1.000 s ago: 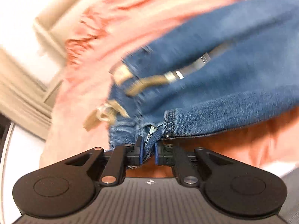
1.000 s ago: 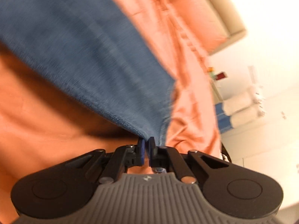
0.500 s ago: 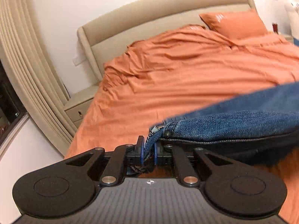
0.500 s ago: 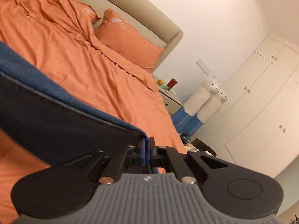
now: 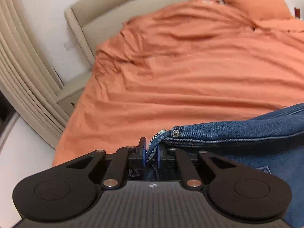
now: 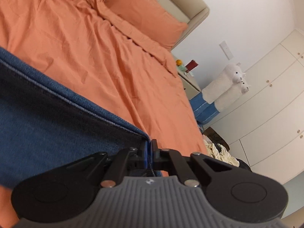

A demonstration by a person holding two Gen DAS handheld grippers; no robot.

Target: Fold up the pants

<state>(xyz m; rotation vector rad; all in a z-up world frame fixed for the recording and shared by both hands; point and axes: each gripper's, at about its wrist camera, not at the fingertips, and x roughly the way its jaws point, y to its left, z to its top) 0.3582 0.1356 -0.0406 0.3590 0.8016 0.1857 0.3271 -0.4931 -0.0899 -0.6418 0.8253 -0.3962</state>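
Observation:
Blue denim pants (image 5: 247, 133) hang stretched between my two grippers above an orange bed. My left gripper (image 5: 151, 153) is shut on the waistband corner, beside a metal rivet (image 5: 176, 133) and a small label. The pants run off to the right in the left wrist view. My right gripper (image 6: 149, 153) is shut on the other corner of the pants (image 6: 47, 117), which spread to the left in the right wrist view, with a dark folded edge on top.
The bed has an orange sheet (image 5: 190, 72), orange pillows (image 6: 148, 13) and a beige headboard (image 5: 117, 9). A curtain (image 5: 22, 72) and a nightstand (image 5: 70, 98) stand at the left. A nightstand (image 6: 188, 76), plush toys (image 6: 224, 83), a wardrobe (image 6: 266, 104) and crumpled clothes (image 6: 218, 150) are at the right.
Both grippers, still shut on the pants, swung up from looking down at the denim to looking across the bed. In the last half second the left view tilted slightly lower.

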